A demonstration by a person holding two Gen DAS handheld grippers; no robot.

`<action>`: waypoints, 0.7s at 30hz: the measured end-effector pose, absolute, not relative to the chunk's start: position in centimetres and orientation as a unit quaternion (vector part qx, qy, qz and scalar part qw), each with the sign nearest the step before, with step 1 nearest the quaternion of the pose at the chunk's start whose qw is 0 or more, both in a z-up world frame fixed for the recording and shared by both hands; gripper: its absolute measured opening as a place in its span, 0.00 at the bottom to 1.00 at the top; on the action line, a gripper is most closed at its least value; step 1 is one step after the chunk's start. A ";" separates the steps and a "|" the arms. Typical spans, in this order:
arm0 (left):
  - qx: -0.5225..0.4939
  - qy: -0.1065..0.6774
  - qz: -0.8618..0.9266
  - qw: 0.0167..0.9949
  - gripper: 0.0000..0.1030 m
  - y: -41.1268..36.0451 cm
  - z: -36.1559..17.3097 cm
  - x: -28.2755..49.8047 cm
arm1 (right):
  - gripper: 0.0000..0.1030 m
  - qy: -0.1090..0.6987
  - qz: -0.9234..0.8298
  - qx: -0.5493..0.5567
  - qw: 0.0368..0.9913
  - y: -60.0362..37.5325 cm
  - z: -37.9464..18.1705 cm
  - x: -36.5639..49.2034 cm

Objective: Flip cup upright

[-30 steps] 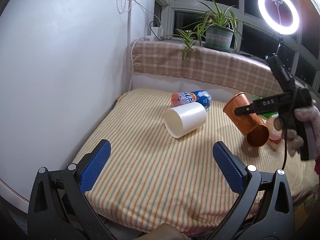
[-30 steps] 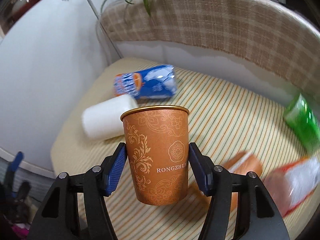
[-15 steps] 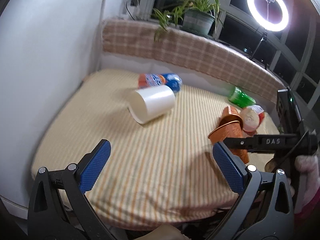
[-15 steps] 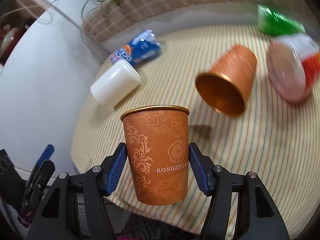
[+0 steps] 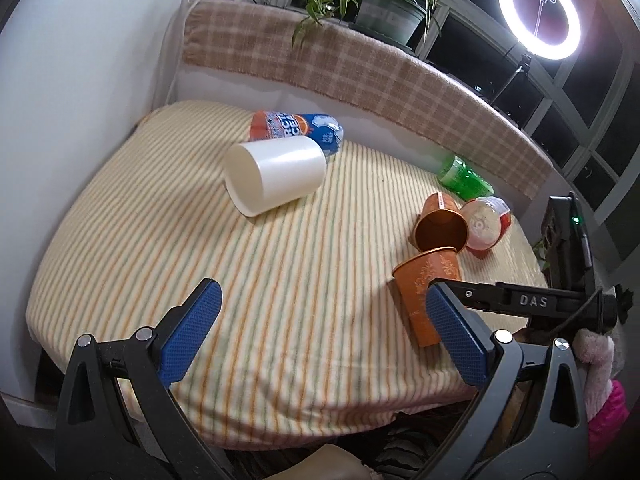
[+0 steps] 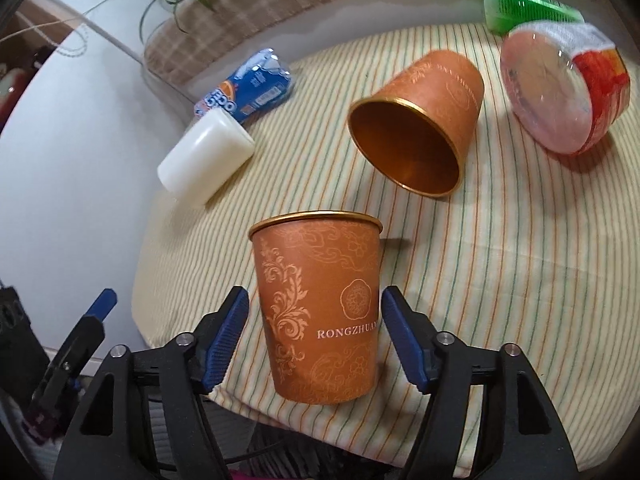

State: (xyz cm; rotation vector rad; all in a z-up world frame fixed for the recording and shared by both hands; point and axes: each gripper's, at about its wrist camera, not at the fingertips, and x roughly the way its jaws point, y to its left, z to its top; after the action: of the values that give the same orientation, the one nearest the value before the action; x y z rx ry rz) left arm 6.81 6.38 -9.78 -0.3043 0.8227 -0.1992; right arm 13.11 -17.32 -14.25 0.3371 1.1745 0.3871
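An orange patterned cup (image 6: 320,304) stands upright near the front edge of the striped cloth (image 6: 500,280). My right gripper (image 6: 316,336) is open, its blue pads a little off the cup on both sides. The same cup shows in the left wrist view (image 5: 424,284), partly behind my left finger. A second orange cup (image 6: 420,128) lies on its side, mouth toward me; it also shows in the left wrist view (image 5: 440,228). A white cup (image 5: 276,172) lies on its side further left. My left gripper (image 5: 320,336) is open and empty above the front of the cloth.
A blue and orange can (image 5: 296,128) lies behind the white cup. A green bottle (image 5: 464,180) and a red-lidded clear tub (image 5: 488,224) lie at the right. A white wall (image 5: 80,80) bounds the left. A plaid-covered ledge with plants (image 5: 360,64) runs along the back.
The right gripper has lowered the orange cup onto the cloth and opened off it. The left gripper's view has shifted slightly right and closer.
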 end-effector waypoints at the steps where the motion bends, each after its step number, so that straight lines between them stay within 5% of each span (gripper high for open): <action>1: -0.150 0.400 -0.100 0.899 1.00 6.3 -9.8 6.9 | 0.69 0.544 0.182 0.153 0.805 -17.5 -14.0 12.9; 21: -0.318 0.525 -0.200 0.764 1.00 0.5 -14.7 13.6 | 0.69 0.448 0.086 0.118 0.882 -26.7 -10.2 4.1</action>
State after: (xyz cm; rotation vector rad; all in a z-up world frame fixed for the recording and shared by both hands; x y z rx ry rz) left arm 13.58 0.49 -14.73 -0.6911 1.1413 -0.4346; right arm 4.09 -26.69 -10.24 0.2461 0.9331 0.1782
